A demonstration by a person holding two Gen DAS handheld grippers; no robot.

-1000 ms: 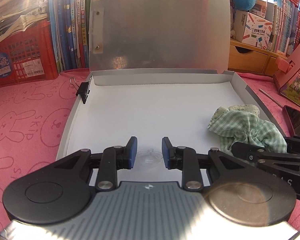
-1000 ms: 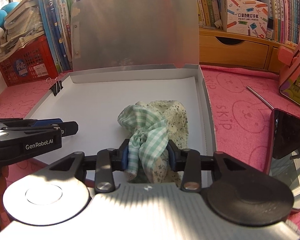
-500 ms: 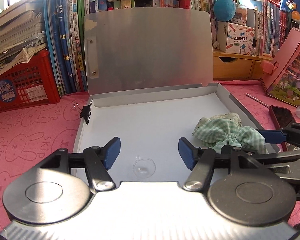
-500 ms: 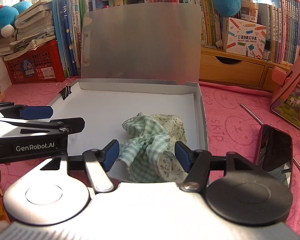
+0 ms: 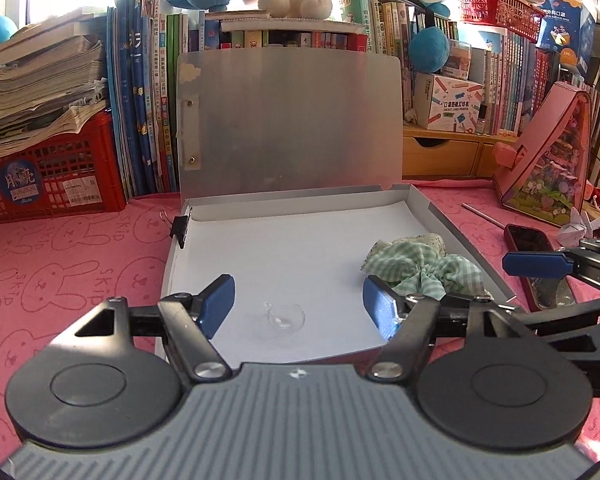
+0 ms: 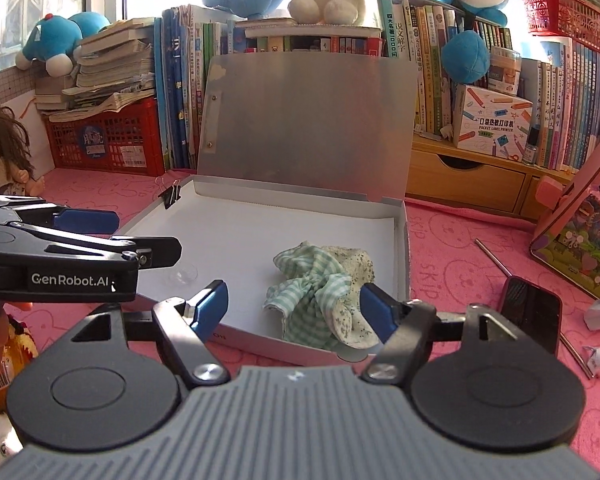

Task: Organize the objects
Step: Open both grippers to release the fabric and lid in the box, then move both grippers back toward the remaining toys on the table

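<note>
The flat grey box (image 5: 456, 220) lies open in the middle of both views, with its lid standing up at the back. Inside it, at the lower middle of the left view, sits a small clear plastic cup (image 5: 284, 317). A bundle of green checked cloth (image 6: 320, 284) lies at the right side of the box, partly hanging over the front edge.

The left gripper (image 5: 298, 306) has its fingers wide apart and holds nothing. The clear cup sits just past them, between the two blue pads. The right gripper (image 6: 294, 308) is also spread wide and empty. The cloth lies just in front of it.

Both things look put away in the box, so the job now seems to be finding the next thing. A dark phone (image 6: 534, 318) and a thin metal rod (image 6: 494, 256) lie on the pink mat (image 5: 60, 272) at the right.

To do it well, lift both grippers straight up and clear of the box. Do not bump the cup, because it is light and may roll. Do not snag the cloth that hangs over the edge.
</note>
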